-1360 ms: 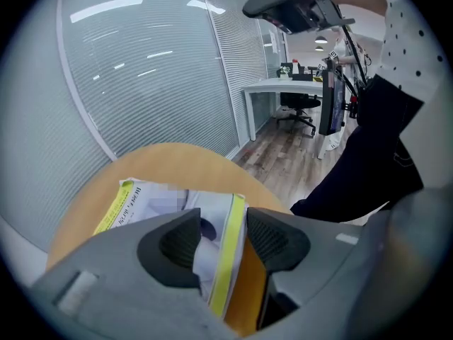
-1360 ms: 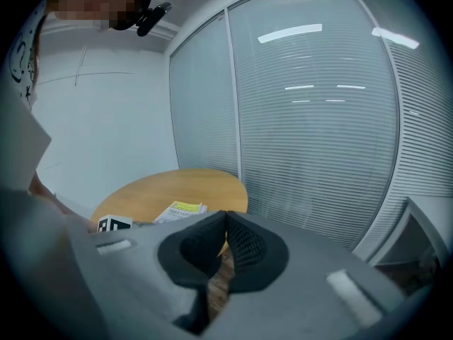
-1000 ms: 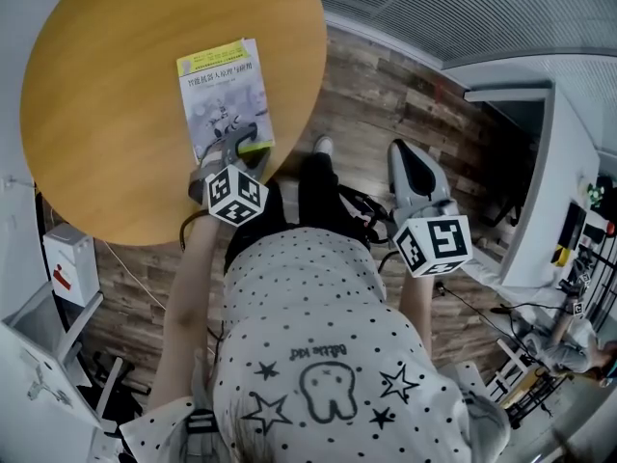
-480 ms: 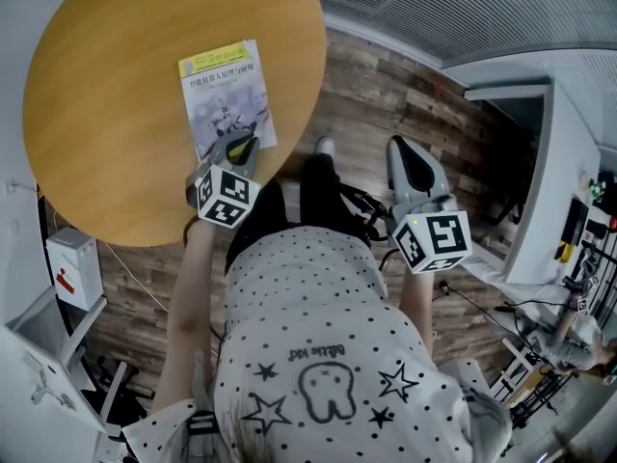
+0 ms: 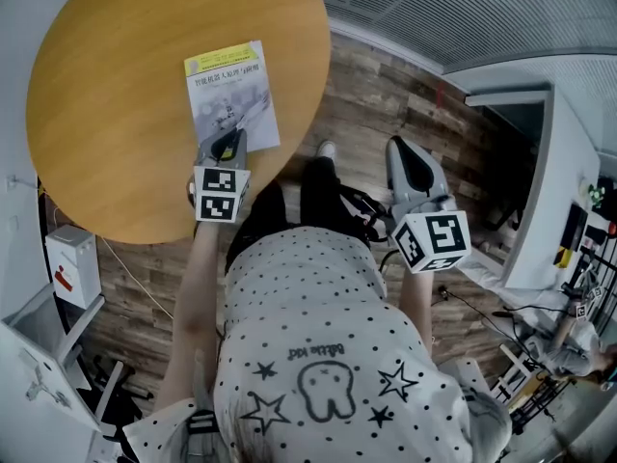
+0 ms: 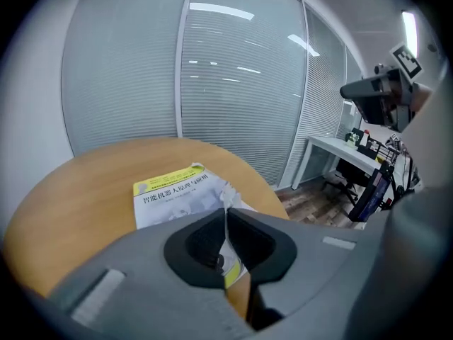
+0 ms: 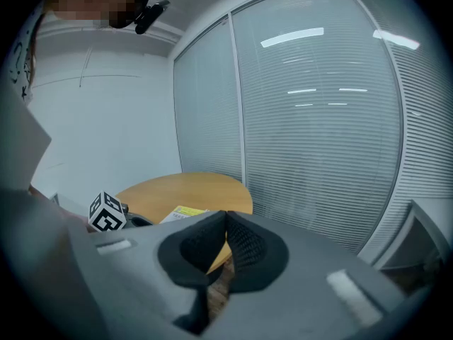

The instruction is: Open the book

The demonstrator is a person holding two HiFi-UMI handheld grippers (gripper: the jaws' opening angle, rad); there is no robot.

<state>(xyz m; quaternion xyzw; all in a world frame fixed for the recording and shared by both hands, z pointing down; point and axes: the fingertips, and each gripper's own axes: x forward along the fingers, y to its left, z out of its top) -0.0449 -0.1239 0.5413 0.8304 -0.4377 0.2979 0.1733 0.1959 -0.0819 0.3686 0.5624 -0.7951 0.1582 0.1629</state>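
A closed book (image 5: 231, 95) with a grey and yellow cover lies on the round wooden table (image 5: 106, 114), near its right edge. My left gripper (image 5: 228, 147) is at the book's near corner. Its jaws have just been closing and now pinch the cover's edge, which stands up thin between them (image 6: 226, 214). The rest of the book (image 6: 173, 193) lies flat beyond. My right gripper (image 5: 403, 154) hangs off the table over the wooden floor, shut with nothing in it. In the right gripper view (image 7: 226, 218) the table (image 7: 191, 186) and the book (image 7: 185, 212) lie ahead.
A white box with a red mark (image 5: 72, 263) stands on the floor left of the table. A white desk (image 6: 340, 151) and office chairs stand at the right. Glass walls with blinds (image 6: 233, 83) lie behind the table.
The left gripper rolled upright, closed on the book's near corner and rose slightly. The right gripper stayed still.
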